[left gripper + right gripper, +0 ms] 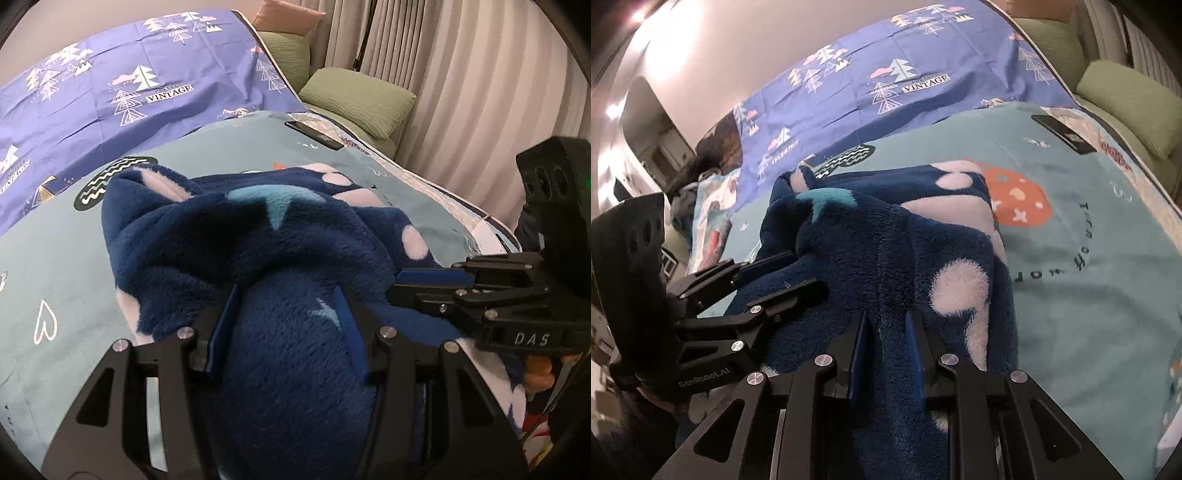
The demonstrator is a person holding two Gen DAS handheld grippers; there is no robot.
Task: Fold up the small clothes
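Observation:
A navy fleece garment (258, 236) with pink patches and light blue stars lies bunched on the light blue bedspread (55, 258); it also shows in the right wrist view (905, 240). My left gripper (288, 295) is shut on a thick fold of the fleece, which bulges between its blue pads. My right gripper (886, 321) is shut on another fold of the same garment. Each gripper shows in the other's view: the right one (417, 284) at the right, the left one (801, 266) at the left. Both hold the near edge of the garment, side by side.
A purple sheet with tree prints (110, 92) covers the far part of the bed. A dark phone (314, 134) lies on the bedspread near the far right edge. Green cushions (362, 99) and curtains (480, 74) stand beyond the bed on the right.

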